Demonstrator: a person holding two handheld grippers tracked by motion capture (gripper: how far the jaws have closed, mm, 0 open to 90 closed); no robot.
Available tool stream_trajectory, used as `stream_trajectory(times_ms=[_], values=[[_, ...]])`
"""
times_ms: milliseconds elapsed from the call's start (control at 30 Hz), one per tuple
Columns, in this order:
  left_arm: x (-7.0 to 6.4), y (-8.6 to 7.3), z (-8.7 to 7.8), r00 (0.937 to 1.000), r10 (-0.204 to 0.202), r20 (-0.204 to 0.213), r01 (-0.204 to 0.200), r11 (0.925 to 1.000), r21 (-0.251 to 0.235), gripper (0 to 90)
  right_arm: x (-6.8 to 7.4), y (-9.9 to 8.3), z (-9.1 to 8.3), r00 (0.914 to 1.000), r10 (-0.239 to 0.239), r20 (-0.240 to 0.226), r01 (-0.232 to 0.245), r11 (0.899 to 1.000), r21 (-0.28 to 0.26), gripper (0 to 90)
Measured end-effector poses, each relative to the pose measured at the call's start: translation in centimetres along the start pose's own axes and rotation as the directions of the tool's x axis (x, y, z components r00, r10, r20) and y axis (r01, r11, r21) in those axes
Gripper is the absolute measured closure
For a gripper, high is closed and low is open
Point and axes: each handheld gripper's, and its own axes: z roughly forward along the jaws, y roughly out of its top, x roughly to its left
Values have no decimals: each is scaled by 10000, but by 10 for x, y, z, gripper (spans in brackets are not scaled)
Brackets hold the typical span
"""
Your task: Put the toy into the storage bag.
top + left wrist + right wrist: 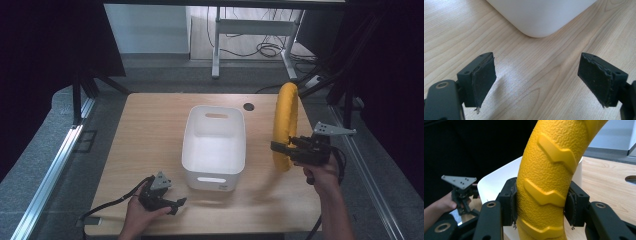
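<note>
Right of the white bin [214, 145]: yellow ring [286, 125] held upright.
Right gripper [541, 207] pinches its textured rim; looks light, stiff, grippy. Left gripper [537, 82] spread, idle.

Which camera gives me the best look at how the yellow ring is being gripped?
The right gripper view: the right gripper is shut on the yellow ring, pads pressing both sides. The high view shows the ring upright right of the white bin.
</note>
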Motion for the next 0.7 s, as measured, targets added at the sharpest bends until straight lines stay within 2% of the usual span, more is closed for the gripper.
stream_trajectory(times_ms=[100,200,300,500,700], values=[[0,0,0,10000,-34,22,34,10000,-9,150,6,1,3,9991,99,421,-79,9988,-478,506],[-1,0,1,10000,-11,40,11,10000,35,150,17,1,7,9943,-167,1049,252,9965,-802,507],[0,0,0,10000,24,34,-24,10000,29,150,26,1,12,9898,-241,1402,408,9922,-1177,506],[0,0,-1,10000,43,40,-43,10000,21,150,39,0,21,9866,-4,1629,343,9781,-2054,503],[0,0,0,10000,41,53,-42,10000,53,150,51,0,27,9811,-183,1924,635,9708,-2314,503]])
